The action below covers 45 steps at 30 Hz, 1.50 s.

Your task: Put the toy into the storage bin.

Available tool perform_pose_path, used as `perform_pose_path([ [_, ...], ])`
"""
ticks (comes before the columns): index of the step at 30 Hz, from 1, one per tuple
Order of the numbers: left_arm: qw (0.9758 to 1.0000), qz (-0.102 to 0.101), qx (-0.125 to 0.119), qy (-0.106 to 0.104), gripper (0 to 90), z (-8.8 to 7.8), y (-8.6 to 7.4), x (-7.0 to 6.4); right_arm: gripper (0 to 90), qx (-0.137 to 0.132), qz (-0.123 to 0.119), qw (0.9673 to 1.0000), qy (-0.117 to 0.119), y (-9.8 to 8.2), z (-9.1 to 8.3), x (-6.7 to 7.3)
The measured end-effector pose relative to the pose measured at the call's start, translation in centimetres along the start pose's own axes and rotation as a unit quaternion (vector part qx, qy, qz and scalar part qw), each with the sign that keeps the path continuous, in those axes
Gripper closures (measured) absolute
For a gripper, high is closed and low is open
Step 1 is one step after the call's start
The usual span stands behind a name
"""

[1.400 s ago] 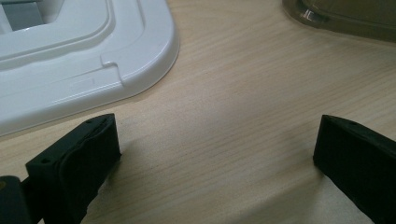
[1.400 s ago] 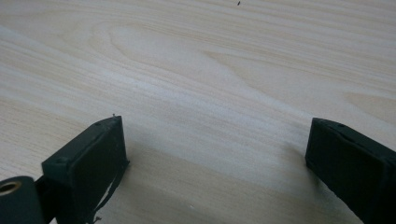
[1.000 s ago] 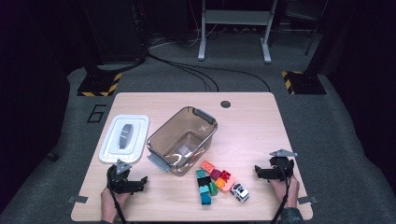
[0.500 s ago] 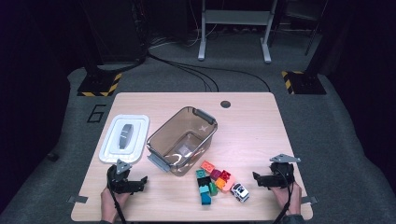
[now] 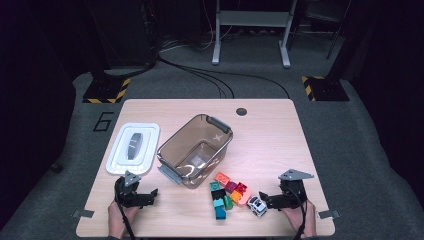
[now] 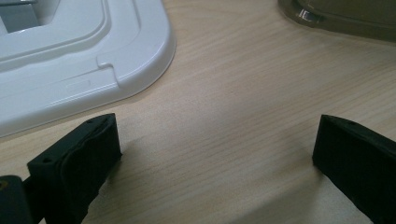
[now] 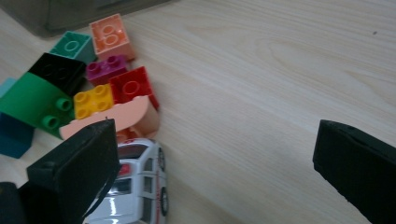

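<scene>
At the near right of the table, right gripper sits low, jaws spread wide, nothing between them. Toy car is just beside its left jaw; in the right gripper view the toy car lies partly behind that jaw, outside the gap, and I cannot tell whether they touch. White body, dark windows, red marking on the side.

Block pile sits touching or just beside the car, on its far-left side. Right gripper view: orange block, teal block, black block, purple block, red block, yellow block, green block, peach curved piece right against the car's front end.

Left gripper at near left, also released, jaws wide apart over bare wood. White lid lies flat just beyond it; left gripper view shows the white lid corner near the left jaw, apart from it.

Clear bin stands mid-table between lid and blocks, open top, a small label on its floor.
</scene>
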<state>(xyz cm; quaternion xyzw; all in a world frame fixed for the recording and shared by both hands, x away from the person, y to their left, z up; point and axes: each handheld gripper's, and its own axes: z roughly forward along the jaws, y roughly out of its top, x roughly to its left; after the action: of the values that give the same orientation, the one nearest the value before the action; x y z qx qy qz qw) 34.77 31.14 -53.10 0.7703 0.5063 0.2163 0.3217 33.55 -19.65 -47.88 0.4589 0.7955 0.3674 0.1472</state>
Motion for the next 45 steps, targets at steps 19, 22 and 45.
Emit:
perform_pose_path([
  [19,1.0000,-0.004,0.000,0.002,0.8,0.0,0.0,0.0,20.6,0.042,-0.041,0.9980,0.025,-2.0,1.3,3.5],
  [22,1.0000,-0.004,0.000,0.002,0.8,0.0,0.0,0.0,25.2,0.042,-0.044,0.9978,0.026,-2.1,1.3,3.6],
  [45,1.0000,-0.003,0.001,0.002,1.0,0.0,0.0,0.0,41.1,0.068,-0.075,0.9947,0.017,-2.7,2.2,4.7],
])
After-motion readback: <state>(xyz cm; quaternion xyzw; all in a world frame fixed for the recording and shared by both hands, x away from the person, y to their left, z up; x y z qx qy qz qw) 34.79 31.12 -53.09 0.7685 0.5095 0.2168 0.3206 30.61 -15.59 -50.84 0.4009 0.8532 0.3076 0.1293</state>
